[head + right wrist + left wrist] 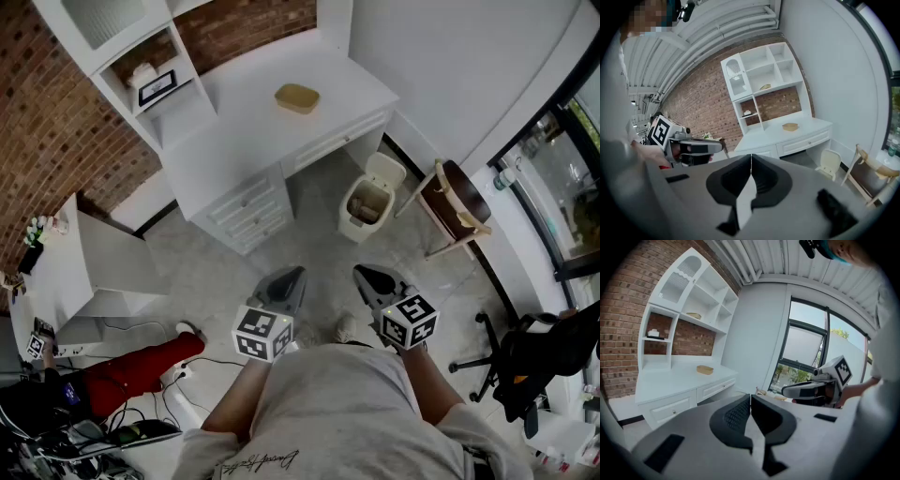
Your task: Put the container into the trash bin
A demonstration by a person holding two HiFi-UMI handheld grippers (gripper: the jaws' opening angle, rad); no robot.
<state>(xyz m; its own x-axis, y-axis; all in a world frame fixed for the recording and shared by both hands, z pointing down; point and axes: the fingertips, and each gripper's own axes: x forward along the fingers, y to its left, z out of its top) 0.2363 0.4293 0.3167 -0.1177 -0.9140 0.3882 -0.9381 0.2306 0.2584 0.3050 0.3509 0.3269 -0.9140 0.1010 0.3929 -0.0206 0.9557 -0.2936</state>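
Container first: the shallow, tan, oval container sat on top of the white desk, near the back edge and at the end away from the desk's shelf unit, with bare desktop all around it. Nothing was touching it. The cream plastic trash bin, its lid tipped up and its mouth open, stood on the floor just beside that same end of the desk, below and in front of where the container lay.

I held both tools low in front of my body, well back from the desk and over the floor. My left gripper had its two dark jaws pressed together with nothing between them, and my right gripper was the same: jaws meeting along their length, empty. Both pointed roughly toward the desk.

As I judged it, the task had not really begun. The container had not been picked up, and neither gripper was within reach of it. What remained was everything: close the gap to the desk, spread one pair of jaws, take the container by its rim, carry it off the desktop and down to the bin's open mouth, and let it go.
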